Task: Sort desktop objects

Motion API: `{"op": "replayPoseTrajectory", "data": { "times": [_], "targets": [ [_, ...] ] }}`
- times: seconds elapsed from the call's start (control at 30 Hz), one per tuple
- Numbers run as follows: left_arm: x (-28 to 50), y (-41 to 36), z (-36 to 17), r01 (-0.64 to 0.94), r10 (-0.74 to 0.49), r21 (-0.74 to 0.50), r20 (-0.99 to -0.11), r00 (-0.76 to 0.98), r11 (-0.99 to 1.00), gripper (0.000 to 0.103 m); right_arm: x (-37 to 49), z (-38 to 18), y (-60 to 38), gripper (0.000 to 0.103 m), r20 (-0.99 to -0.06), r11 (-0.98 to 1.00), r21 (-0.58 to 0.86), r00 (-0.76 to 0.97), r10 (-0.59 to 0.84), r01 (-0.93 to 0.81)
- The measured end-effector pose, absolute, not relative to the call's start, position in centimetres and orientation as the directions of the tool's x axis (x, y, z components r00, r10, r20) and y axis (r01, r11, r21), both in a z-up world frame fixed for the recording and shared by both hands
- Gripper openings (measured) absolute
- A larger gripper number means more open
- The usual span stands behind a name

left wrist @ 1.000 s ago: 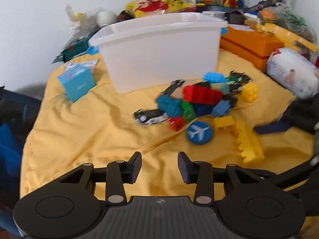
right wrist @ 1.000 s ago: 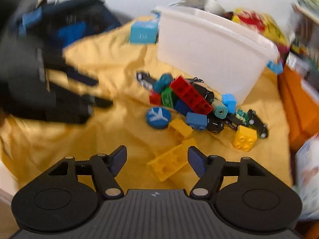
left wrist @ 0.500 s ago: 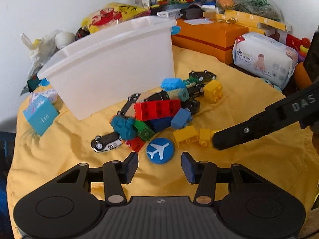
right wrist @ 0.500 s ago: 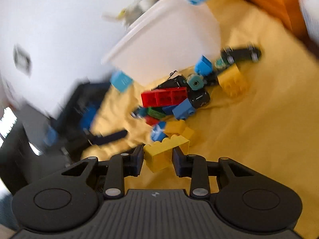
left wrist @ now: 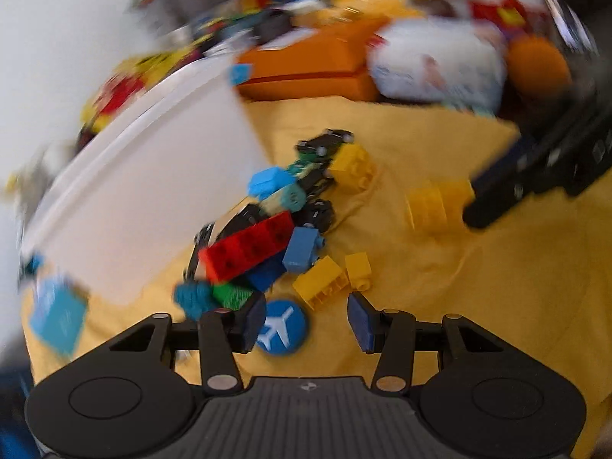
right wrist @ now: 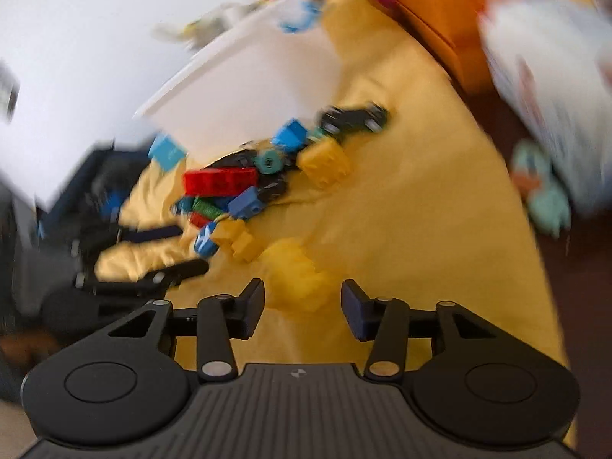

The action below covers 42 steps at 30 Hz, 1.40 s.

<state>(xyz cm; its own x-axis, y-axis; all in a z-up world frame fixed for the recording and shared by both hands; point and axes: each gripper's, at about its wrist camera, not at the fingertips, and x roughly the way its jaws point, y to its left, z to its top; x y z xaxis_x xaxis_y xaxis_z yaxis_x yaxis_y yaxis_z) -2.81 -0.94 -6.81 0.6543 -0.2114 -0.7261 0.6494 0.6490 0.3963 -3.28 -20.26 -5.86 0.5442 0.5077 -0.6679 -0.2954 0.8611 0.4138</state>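
- Two grippers work one heap here. The step in hand looks like clearing loose toys into the white bin (left wrist: 153,191), which stands beyond the fingers, to their left in both views.
- The heap of bricks and toy cars (left wrist: 267,237) lies straight ahead of the left gripper (left wrist: 306,321), against the bin's foot and not yet sorted.
- The right gripper (right wrist: 302,306) has just been opening. A blurred yellow brick (right wrist: 294,275) sits just ahead of the gap between its fingers (right wrist: 355,315), and the pads are clear of it, so it counts as released.
- The left gripper has just been closing a little, but its fingers (left wrist: 250,319) stand apart on nothing. A blue plane disc (left wrist: 285,329) lies just beside the left-hand one, partly hidden by it.
- Next move, as I judge it: the left fingers must centre over the disc or a near brick, drop low and close. The flat disc will be hard to pinch off soft cloth.
- A rumpled yellow cloth (left wrist: 420,306) covers the worktop under both grippers.
- Far beyond the fingers stand an orange box (left wrist: 313,65) and a white wipes pack (left wrist: 436,61), with a bare white wall (right wrist: 76,38) behind.
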Motion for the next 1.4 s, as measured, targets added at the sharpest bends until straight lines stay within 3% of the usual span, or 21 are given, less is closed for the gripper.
{"op": "replayPoseTrajectory", "data": {
  "times": [0.1,0.17,0.3,0.57,0.7,0.8,0.83,0.9,0.93,1.0,1.13,1.33,1.4],
  "targets": [
    [-1.9,-1.6,-7.4,0.722,-0.220,0.427,-0.757,0.615,0.545,0.038,-3.4,-5.0,-19.3,0.048,-0.676,0.880,0.304,0.568,0.470,-0.365],
    [-1.4,-2.0,-7.9,0.748,-0.217,0.449,-0.768,0.603,0.488,0.038,-3.1,-4.9,-18.8,0.049,-0.690,0.896,0.239,0.584,0.428,-0.375],
    [-1.5,-1.6,-7.7,0.759,-0.248,0.407,-0.774,0.582,0.508,0.025,-2.8,-4.5,-19.0,0.049,-0.678,0.896,0.229,0.599,0.427,-0.380],
    [-5.9,1.4,-7.0,0.570,-0.085,0.491,-0.704,0.705,0.659,0.025,-0.9,-5.0,-20.8,0.049,-0.685,0.909,0.288,0.599,0.415,-0.300],
    [-7.5,2.4,-7.6,0.504,0.045,0.609,-0.663,0.747,0.613,0.025,0.7,-5.8,-21.4,0.049,-0.702,0.909,0.327,0.578,0.416,-0.257],
    [-7.8,2.2,-9.0,0.528,0.069,0.618,-0.684,0.726,0.582,0.026,2.0,-7.2,-21.3,0.049,-0.731,0.889,0.393,0.507,0.457,-0.235],
    [-8.1,2.1,-9.2,0.524,0.068,0.621,-0.680,0.730,0.583,0.026,2.3,-7.6,-21.0,0.044,-0.749,0.886,0.401,0.474,0.463,-0.232],
    [-8.9,1.8,-8.9,0.531,0.031,0.604,-0.677,0.735,0.594,0.028,1.8,-7.2,-20.1,0.030,-0.747,0.881,0.372,0.469,0.471,-0.293],
    [-9.3,1.7,-8.7,0.538,0.007,0.587,-0.679,0.734,0.606,0.028,1.4,-6.9,-19.5,0.028,-0.749,0.877,0.345,0.466,0.472,-0.334],
    [-9.9,1.7,-8.6,0.549,-0.029,0.552,-0.688,0.725,0.627,0.034,-0.2,-6.1,-17.5,0.028,-0.748,0.874,0.217,0.501,0.436,-0.436],
    [-9.6,1.9,-8.5,0.549,-0.073,0.460,-0.717,0.694,0.697,0.034,-3.9,-5.8,-13.1,0.028,-0.743,0.789,-0.082,0.565,0.359,-0.609],
    [-9.4,3.8,-6.4,0.510,-0.173,0.276,-0.723,0.669,0.815,0.034,-5.4,-6.2,-11.3,0.031,-0.773,0.731,-0.043,0.486,0.408,-0.681],
    [-9.3,4.4,-5.5,0.475,-0.177,0.259,-0.698,0.694,0.841,0.043,-5.4,-5.9,-11.6,0.031,-0.769,0.738,-0.035,0.490,0.411,-0.673]
  ]
}}
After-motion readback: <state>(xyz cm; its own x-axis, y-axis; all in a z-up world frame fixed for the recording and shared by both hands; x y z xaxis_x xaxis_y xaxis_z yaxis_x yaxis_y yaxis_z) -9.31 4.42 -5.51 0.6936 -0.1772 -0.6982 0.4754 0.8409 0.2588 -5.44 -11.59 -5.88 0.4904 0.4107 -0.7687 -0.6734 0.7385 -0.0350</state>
